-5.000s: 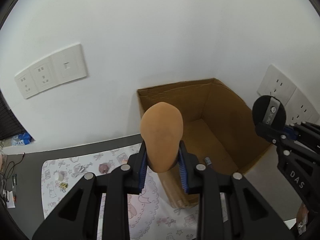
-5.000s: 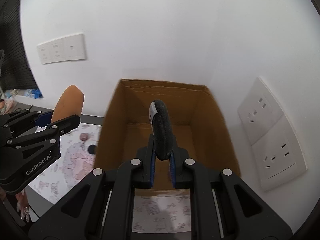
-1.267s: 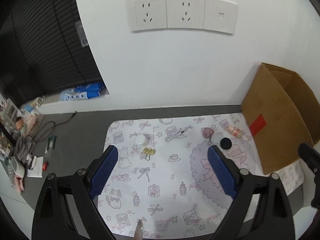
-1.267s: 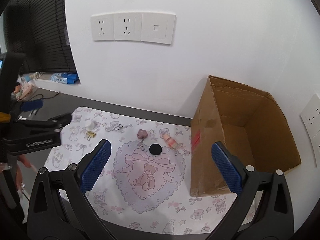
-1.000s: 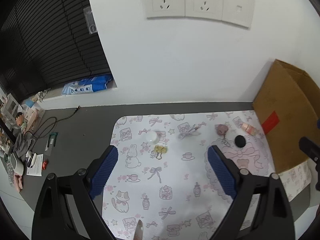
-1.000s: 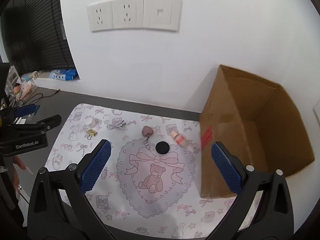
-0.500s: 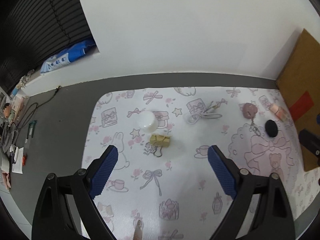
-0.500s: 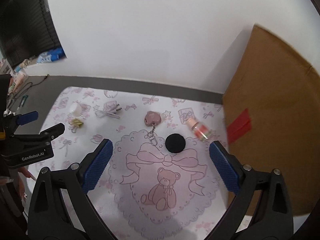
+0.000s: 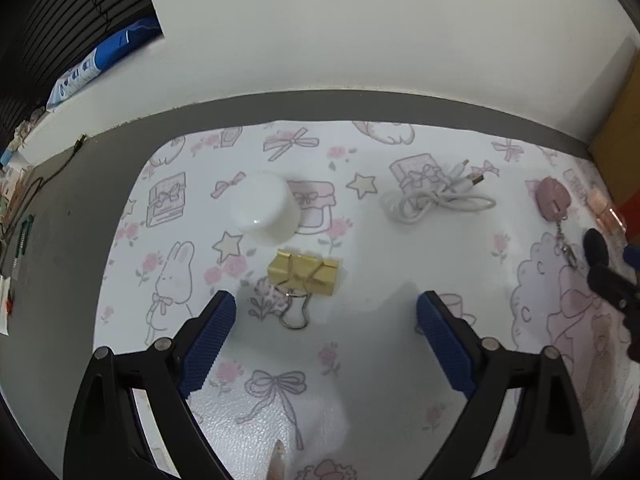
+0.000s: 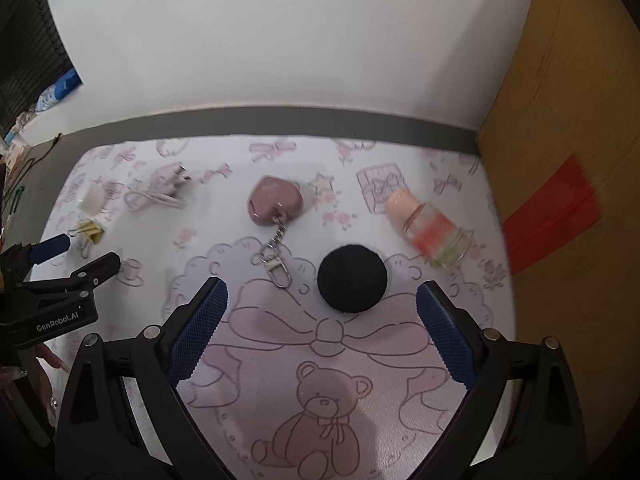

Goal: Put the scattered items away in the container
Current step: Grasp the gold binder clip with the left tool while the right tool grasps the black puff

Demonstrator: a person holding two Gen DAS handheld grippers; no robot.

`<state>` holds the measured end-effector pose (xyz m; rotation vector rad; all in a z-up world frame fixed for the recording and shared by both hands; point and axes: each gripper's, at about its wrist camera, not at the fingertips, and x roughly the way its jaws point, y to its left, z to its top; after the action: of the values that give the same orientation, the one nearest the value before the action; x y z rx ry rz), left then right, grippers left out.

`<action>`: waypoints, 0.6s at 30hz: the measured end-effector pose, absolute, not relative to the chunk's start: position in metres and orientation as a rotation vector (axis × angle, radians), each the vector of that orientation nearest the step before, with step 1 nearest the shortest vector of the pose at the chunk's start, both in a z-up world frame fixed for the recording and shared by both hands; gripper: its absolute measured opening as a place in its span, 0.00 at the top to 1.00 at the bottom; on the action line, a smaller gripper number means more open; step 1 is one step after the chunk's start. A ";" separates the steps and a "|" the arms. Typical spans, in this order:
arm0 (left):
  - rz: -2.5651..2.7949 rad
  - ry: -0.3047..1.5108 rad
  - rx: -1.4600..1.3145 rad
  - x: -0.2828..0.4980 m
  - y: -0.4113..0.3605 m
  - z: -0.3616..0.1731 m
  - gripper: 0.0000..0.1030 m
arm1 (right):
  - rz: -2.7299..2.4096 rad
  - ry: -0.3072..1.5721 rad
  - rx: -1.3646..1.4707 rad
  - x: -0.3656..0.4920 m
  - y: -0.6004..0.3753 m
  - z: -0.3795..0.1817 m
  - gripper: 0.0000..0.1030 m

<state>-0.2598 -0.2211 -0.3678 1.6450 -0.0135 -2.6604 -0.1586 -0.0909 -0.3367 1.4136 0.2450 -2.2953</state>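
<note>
My left gripper hangs open over the patterned mat, just short of a gold binder clip. Beyond the clip stand a white cap and a coiled white cable. My right gripper is open too, low over the mat, with a black round puff between and just beyond its fingertips, untouched. A pink heart keychain and a small peach-capped bottle lie further off. The cardboard box stands at the right.
The white wall rises close behind the mat, with a grey strip of table along it. Cables and small clutter lie on the grey top at far left. A blue packet rests on the sill. A person's fingers show at lower left.
Both grippers have come down toward the mat, open and empty. The clip now sits near the left fingertips, the black puff near the right ones. The box has slid to the frame edge.
</note>
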 end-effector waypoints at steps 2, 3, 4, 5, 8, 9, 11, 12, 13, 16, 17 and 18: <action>-2.670 0.011 1.637 -0.260 -0.223 -0.369 0.10 | -2.270 0.246 1.435 -0.159 -0.091 -0.344 0.12; -2.674 0.009 1.630 -0.261 -0.222 -0.369 0.09 | -2.260 0.251 1.444 -0.160 -0.092 -0.347 0.15; -2.678 0.009 1.625 -0.261 -0.222 -0.370 0.09 | -2.252 0.259 1.457 -0.160 -0.092 -0.352 0.16; -2.681 0.010 1.620 -0.261 -0.222 -0.370 0.09 | -2.249 0.263 1.465 -0.161 -0.092 -0.355 0.15; -2.684 0.016 1.604 -0.261 -0.222 -0.371 0.06 | -2.263 0.294 1.439 -0.158 -0.094 -0.356 0.15; -2.685 0.018 1.598 -0.260 -0.223 -0.371 0.05 | -2.268 0.302 1.433 -0.157 -0.095 -0.357 0.15; -2.689 0.021 1.585 -0.260 -0.222 -0.372 0.05 | -2.273 0.315 1.423 -0.157 -0.096 -0.357 0.15; -2.689 0.023 1.581 -0.259 -0.222 -0.372 0.05 | -2.274 0.313 1.422 -0.157 -0.095 -0.357 0.15; -2.689 0.025 1.577 -0.258 -0.223 -0.372 0.05 | -2.278 0.315 1.419 -0.156 -0.095 -0.357 0.15; -2.680 0.035 1.574 -0.254 -0.222 -0.370 0.05 | -2.284 0.315 1.411 -0.154 -0.093 -0.355 0.26; -2.676 0.040 1.573 -0.253 -0.221 -0.369 0.07 | -2.287 0.315 1.407 -0.153 -0.092 -0.354 0.30; -2.675 0.043 1.569 -0.252 -0.221 -0.369 0.10 | -2.287 0.316 1.406 -0.152 -0.091 -0.353 0.38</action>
<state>-0.2518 -0.2208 -0.3688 1.5690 0.0426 -2.6751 -0.1523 -0.0913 -0.3528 1.4061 0.3162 -2.2873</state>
